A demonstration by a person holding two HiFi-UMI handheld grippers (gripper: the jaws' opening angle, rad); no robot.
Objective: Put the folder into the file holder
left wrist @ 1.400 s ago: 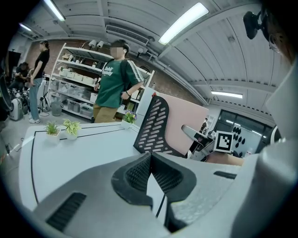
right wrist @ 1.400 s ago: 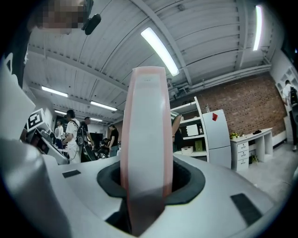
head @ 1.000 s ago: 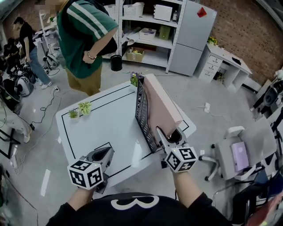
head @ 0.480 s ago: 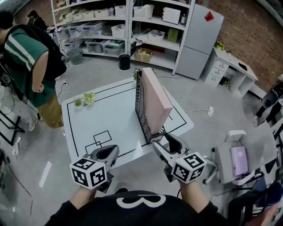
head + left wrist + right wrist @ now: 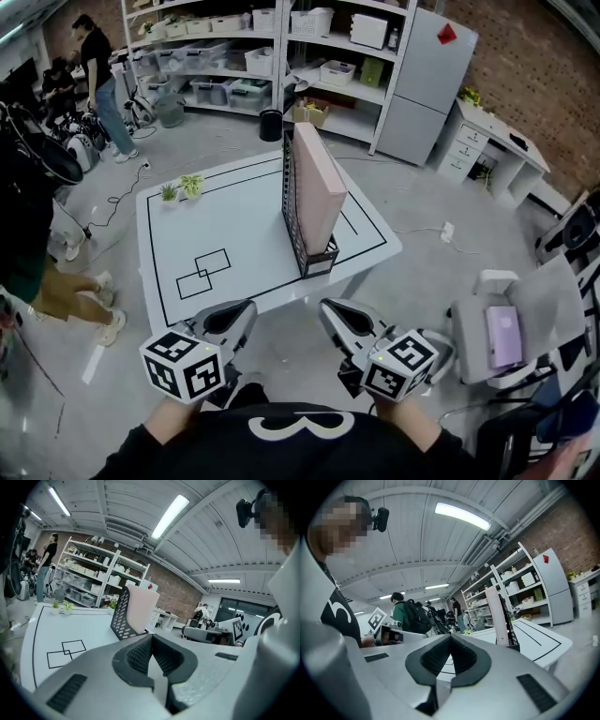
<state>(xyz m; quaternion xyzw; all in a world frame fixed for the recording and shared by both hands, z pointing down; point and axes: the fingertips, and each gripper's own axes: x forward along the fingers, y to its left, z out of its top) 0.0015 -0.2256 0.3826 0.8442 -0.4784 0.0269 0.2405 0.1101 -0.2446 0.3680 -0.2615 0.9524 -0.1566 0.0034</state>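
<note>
The pink folder (image 5: 321, 183) stands upright inside the black mesh file holder (image 5: 298, 220) at the right of the white table (image 5: 234, 220). Both grippers hang off the table's near edge, close to my body and apart from the holder. The left gripper (image 5: 247, 307) is shut and holds nothing. The right gripper (image 5: 326, 307) has its jaws closing until they meet, with nothing between them. In the left gripper view the shut jaws of the left gripper (image 5: 151, 638) point at the holder (image 5: 120, 616) and folder (image 5: 140, 607). From the right gripper (image 5: 450, 637), the folder (image 5: 494, 616) stands ahead.
Two small potted plants (image 5: 180, 187) sit at the table's far left corner, and black outlined rectangles (image 5: 204, 272) mark its near left. A person (image 5: 37, 234) stands left of the table. Shelves (image 5: 281, 37) stand behind, and an office chair (image 5: 506, 328) is at the right.
The right gripper let go of the folder's near end, drew back off the table towards me and shut. The person in green moved from the far side to the left.
</note>
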